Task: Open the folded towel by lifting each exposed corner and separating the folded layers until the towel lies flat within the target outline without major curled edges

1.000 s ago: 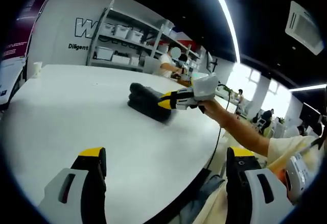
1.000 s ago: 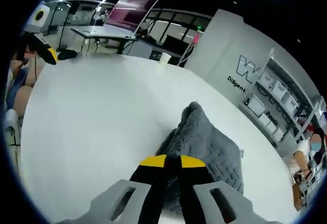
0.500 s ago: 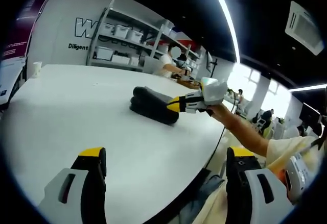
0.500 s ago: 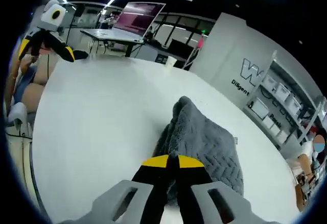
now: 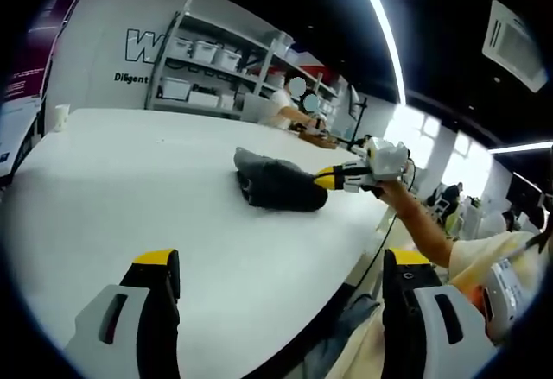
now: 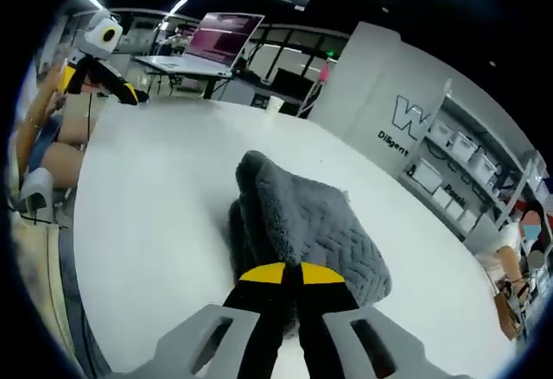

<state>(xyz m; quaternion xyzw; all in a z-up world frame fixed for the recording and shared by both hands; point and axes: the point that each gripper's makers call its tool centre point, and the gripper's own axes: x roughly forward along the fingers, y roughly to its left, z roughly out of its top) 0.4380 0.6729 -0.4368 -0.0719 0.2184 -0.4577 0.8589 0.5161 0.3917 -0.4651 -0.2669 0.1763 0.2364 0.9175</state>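
R gripper (image 6: 289,277) was clamped on the grey towel's (image 6: 302,224) near edge w/ bulk bunched just ahead; L gripper (image 5: 281,280) hung apart, so stacked layers risked lifting together, unseparated.

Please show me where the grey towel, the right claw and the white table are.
grey towel (image 6: 302,224), right gripper view, top layer.
right claw (image 6: 291,274), right gripper view, yellow tips, shut on towel edge.
white table (image 5: 130,172), left gripper view, bare surface.
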